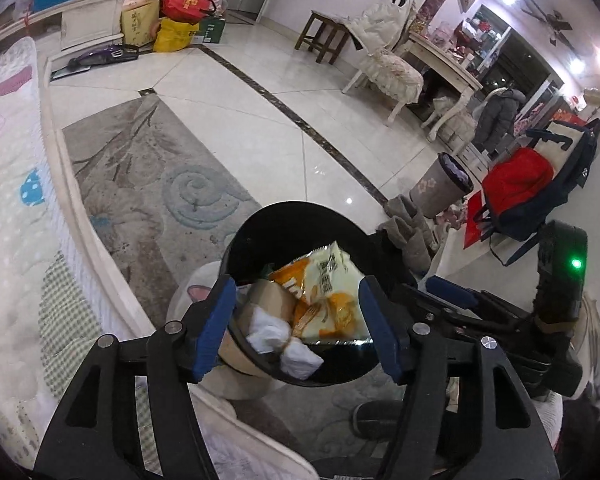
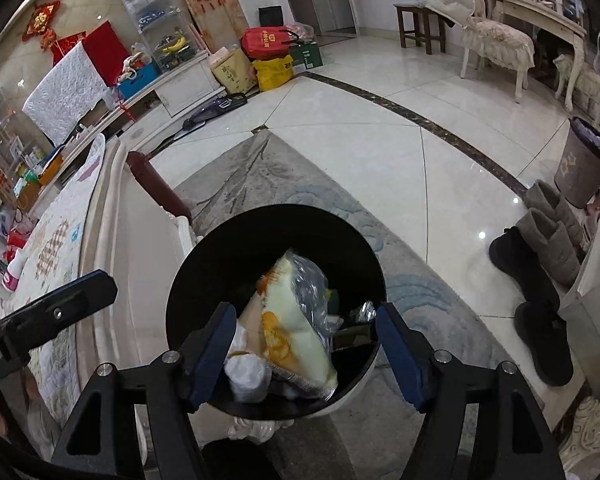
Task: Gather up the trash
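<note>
On the grey rug, beside the quilted sofa at the left, a black bin is seen holding a yellow snack wrapper and crumpled white paper. The left gripper and right gripper are held above its rim, jaws parted and gripping nothing. Grey boots are stood at the right.

Our left gripper hangs over the black bin, its blue pads spread apart with nothing pressed between them. Inside the bin we see a yellow-and-orange snack bag at its centre, crumpled white paper toward 7 o'clock of it. Our right gripper shows at 3 o'clock. A grey bin stands at 2 o'clock, near a red bag. The patterned rug spreads at 10 o'clock.
</note>
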